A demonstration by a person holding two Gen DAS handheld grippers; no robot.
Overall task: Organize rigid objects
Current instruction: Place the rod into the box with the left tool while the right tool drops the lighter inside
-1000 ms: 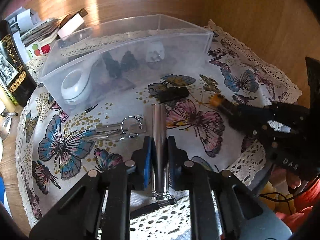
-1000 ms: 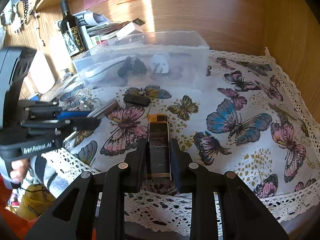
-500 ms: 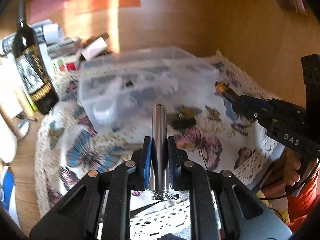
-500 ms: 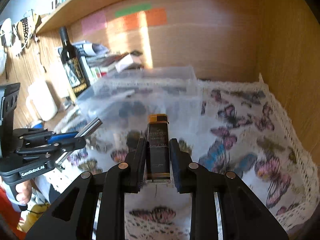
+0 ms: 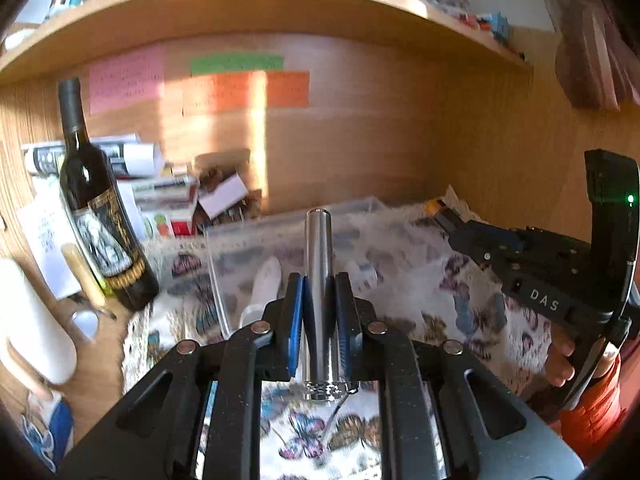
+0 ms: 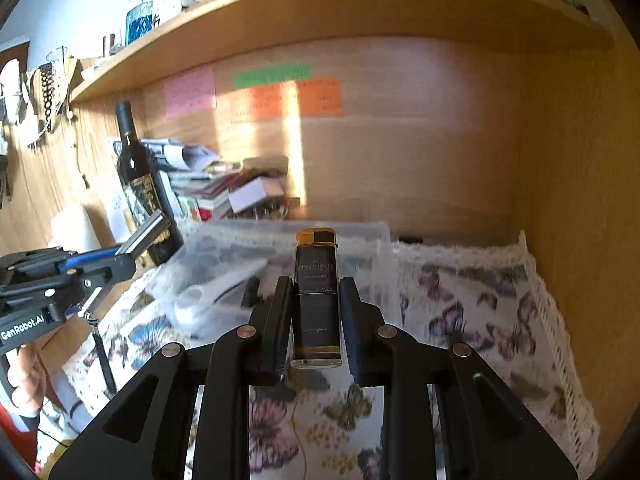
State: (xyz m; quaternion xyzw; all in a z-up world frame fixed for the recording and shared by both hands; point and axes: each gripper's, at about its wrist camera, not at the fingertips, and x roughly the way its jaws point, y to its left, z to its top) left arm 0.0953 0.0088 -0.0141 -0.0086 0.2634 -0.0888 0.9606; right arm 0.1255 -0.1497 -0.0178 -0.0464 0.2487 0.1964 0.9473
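1. Wooden alcove: warm-toned back panel and side wall, one shelf board point(image 6: 320, 12) arching across the top of both views; a lace-edged butterfly-print cloth point(image 6: 480, 312) covers the surface below.
2. Left gripper point(image 5: 319, 312), bottom centre of the left wrist view: black frame, blue-padded fingers nearly closed, clamped on both sides of a metal cylinder point(image 5: 319, 264). Item is smooth, polished and round-ended, pointing away from the camera, lifted clear of the cloth; a thin wire or chain hangs from its near end.
3. Right gripper point(image 6: 316, 312), bottom centre of the right wrist view: black fingers drawn in to the width of a lighter point(image 6: 318, 300) and pressing its two sides. Item is a flat rectangular body, dark with pale lettering, gold cap at the far end, held above the cloth.
4. Clear plastic bin point(image 6: 360, 240), mid-frame just beyond both held items: translucent, straight-walled, open-topped, containing a white rounded object and small dark pieces, blurred.
5. Open cloth lies at the right of the right wrist view, running to the side wall.
6. Wine bottle point(image 5: 96, 216), left of frame: dark glass, upright, labelled, beside the bin.
7. Stacked papers and boxes point(image 6: 224, 188), against the back panel behind the bin.
8. Coloured paper notes point(image 6: 280, 92), pink, green and orange, upper centre on the back panel.
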